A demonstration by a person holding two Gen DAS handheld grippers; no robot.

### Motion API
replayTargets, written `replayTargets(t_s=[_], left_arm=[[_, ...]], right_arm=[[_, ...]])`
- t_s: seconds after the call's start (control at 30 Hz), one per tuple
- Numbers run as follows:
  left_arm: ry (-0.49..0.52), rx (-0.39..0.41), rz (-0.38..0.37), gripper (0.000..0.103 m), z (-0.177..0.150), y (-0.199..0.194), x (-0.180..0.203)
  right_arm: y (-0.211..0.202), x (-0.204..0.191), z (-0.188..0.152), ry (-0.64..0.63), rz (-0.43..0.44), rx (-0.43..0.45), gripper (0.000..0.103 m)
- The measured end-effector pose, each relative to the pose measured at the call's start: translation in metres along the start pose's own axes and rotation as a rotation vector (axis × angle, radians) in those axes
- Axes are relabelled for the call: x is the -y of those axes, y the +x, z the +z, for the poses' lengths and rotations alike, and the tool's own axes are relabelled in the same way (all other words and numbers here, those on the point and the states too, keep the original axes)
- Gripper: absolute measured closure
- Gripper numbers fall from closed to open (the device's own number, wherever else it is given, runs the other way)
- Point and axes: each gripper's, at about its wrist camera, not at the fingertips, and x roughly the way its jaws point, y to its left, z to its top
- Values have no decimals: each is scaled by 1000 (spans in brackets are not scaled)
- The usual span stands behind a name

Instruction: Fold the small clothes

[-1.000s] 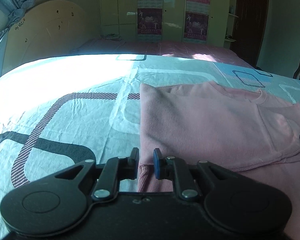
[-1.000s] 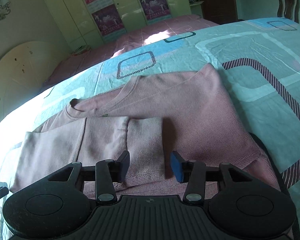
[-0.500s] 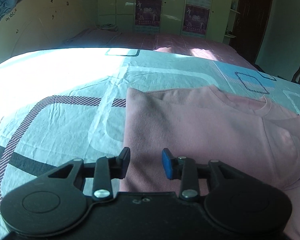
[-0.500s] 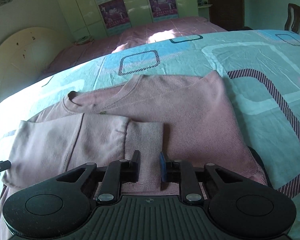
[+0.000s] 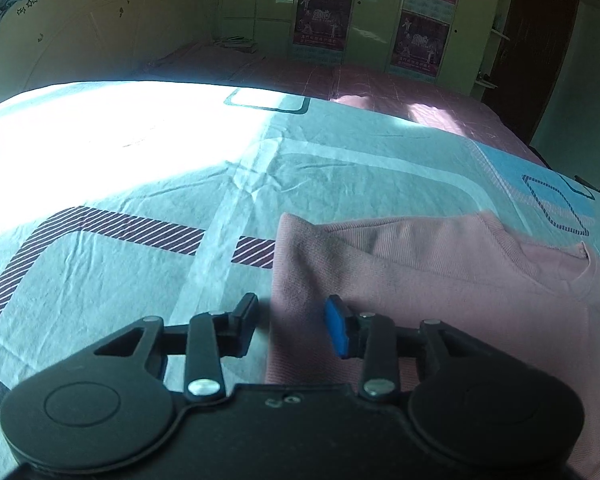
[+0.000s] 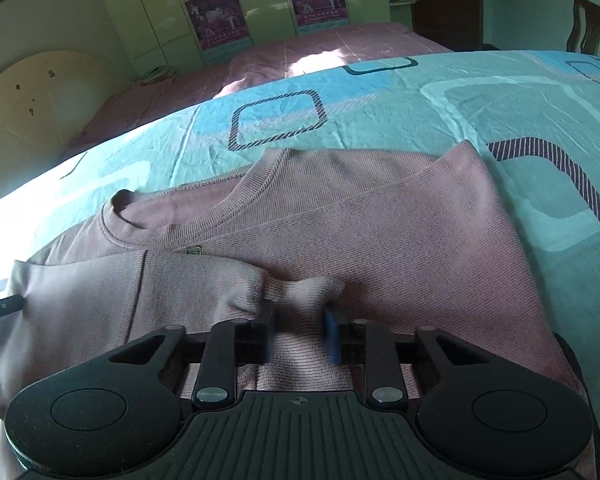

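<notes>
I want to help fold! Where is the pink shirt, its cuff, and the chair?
pink shirt (image 6: 400, 232), right wrist view, on its body.
cuff (image 6: 300, 312), right wrist view, bunched ribbed end.
chair (image 6: 590, 28), right wrist view, wooden backrest.

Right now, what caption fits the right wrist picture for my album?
Right gripper pinching the pink sweatshirt's folded sleeve cuff on a teal bedsheet.

Hard sun on one side of the bed, dim green room behind.

Sunlight washes the bedsheet (image 5: 80, 148) out to pure white at the left of the left wrist view; another patch glares on the far pink bedspread (image 6: 320, 60). The wardrobe (image 5: 372, 20) sits in murky shade. Both views bow strongly at the edges with dark corners, and the pink sweatshirt (image 6: 380, 232) looks slightly smeared.
</notes>
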Motion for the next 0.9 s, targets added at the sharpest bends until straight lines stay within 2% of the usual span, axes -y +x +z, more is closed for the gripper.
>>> replayTargets(t_s=[0.03,0.13,0.2,0.23,0.33,0.37,0.4,0.5,0.63,0.77,0.9], left_arm=[[1,11,-6,88,1,-1,1],[5,69,4,93,0,-9,7],[10,95,21,95,-3,-10,7],[12,93,27,95,-5,-8,7],[43,83,63,91,-9,-2,13],[52,83,70,87,-9,-3,15],[59,82,83,81,-8,-4,15],[59,83,94,74,-7,-10,11],[73,118,103,74,-9,-27,14],[105,126,59,68,-12,-43,30],[133,91,16,61,-23,-51,48]], right_arm=[[0,-4,0,-21,-1,3,94],[-12,-7,1,-41,-3,68,95],[-27,-9,4,-84,-44,155,95],[-26,-10,4,-112,-70,163,95],[1,-2,2,-124,-100,46,95],[6,0,0,-131,-98,32,95],[3,0,0,-138,-105,50,95],[-10,4,2,-101,-100,91,89],[-25,2,6,-102,-90,141,85],[-28,-10,6,-125,-58,137,83],[-28,-18,-2,-135,-40,109,80]])
